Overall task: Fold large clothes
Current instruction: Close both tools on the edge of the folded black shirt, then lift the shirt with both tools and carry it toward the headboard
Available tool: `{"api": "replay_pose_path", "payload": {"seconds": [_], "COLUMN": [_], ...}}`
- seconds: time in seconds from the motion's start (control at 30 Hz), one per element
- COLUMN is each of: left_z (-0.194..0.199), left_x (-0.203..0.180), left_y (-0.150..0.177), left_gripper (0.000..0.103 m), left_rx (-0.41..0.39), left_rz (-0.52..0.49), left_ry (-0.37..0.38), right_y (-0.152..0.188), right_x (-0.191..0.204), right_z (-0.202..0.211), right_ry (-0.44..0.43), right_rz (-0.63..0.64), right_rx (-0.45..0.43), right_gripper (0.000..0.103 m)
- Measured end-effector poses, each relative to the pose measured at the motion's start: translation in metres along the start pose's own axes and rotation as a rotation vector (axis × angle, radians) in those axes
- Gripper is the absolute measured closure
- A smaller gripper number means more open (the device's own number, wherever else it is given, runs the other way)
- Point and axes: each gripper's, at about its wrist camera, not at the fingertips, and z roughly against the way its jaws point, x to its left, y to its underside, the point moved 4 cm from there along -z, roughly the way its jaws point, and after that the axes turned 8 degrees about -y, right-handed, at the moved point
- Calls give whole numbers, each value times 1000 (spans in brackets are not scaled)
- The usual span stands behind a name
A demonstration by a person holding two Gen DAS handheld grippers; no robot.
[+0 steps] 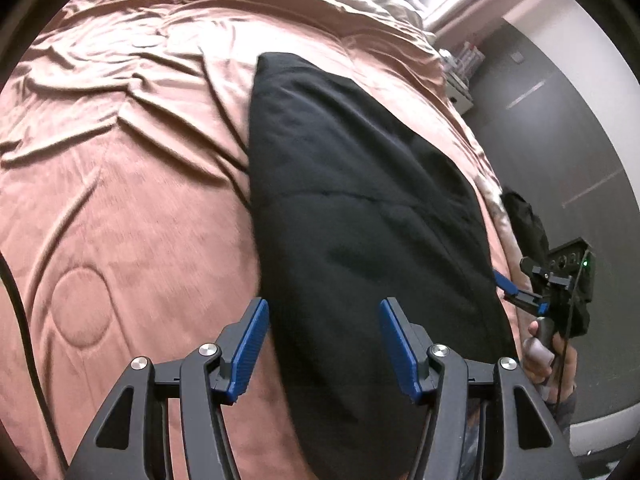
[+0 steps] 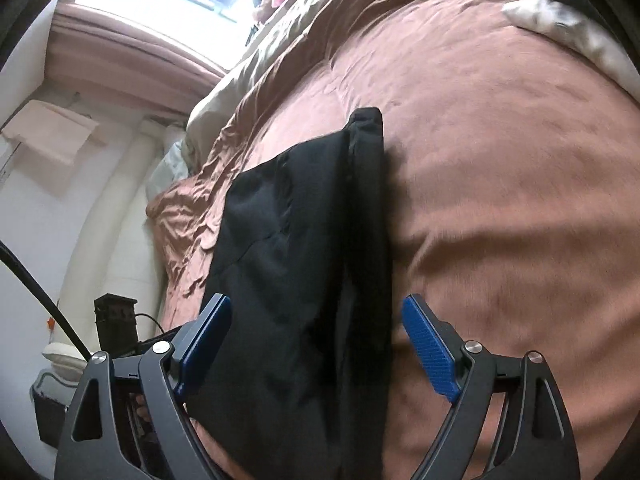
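Note:
A black garment [image 1: 352, 200], folded into a long narrow strip, lies flat on the brown bedspread [image 1: 140, 180]. My left gripper [image 1: 324, 304] hovers open over its near end, one blue pad above the garment's left edge and the other above the cloth, neither one touching it. The right gripper [image 1: 516, 292], held by a hand [image 1: 540, 356], shows at the garment's right edge, off the cloth. In the right wrist view the same garment [image 2: 300, 240] runs away from the right gripper [image 2: 316, 302], which stands wide open with nothing pinched.
The bedspread [image 2: 500, 160] is rumpled around the garment. A beige quilt [image 2: 248, 68] is bunched at the far end and a white cloth [image 2: 580, 32] lies at the upper right. Dark floor [image 1: 560, 140] borders the bed; a black box [image 2: 116, 320] stands beside it.

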Motion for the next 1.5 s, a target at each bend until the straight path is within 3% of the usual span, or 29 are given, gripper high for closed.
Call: {"api": "replay_pose_path", "payload": {"seconds": [0.27, 0.57, 0.77, 0.83, 0.9, 1.0, 1.13, 1.2, 1.27, 1.5], "left_z": [-26, -47, -59, -62, -65, -66, -61, -57, -49, 8], "left_x": [14, 22, 24, 25, 27, 25, 20, 17, 13, -2], "left_y": [-33, -61, -72, -74, -77, -78, -80, -81, -81, -74], "left_gripper": [43, 43, 43, 43, 43, 46, 57, 73, 78, 83], "left_rx": [-21, -38, -35, -36, -40, -45, -47, -53, -62, -160], "left_rz": [41, 65, 74, 81, 95, 112, 111, 113, 113, 94], "left_ry": [25, 65, 68, 66, 63, 55, 32, 43, 51, 74], "right_y": [-36, -62, -82, -87, -89, -90, -87, -82, -76, -52], "right_x": [-18, -24, -27, -34, -41, -32, 3, 20, 38, 98], "right_z": [-44, -81, -116, -122, -127, -129, -115, -110, -104, -75], "right_ry": [-33, -135, -215, -208, -194, -160, -142, -127, -114, -118], "right_rz": [-17, -42, -67, -74, -86, -35, 49, 81, 114, 199], "right_rx": [91, 192, 253, 263, 273, 267, 225, 210, 193, 134], "right_gripper": [17, 17, 23, 35, 62, 80, 87, 88, 89, 90]}}
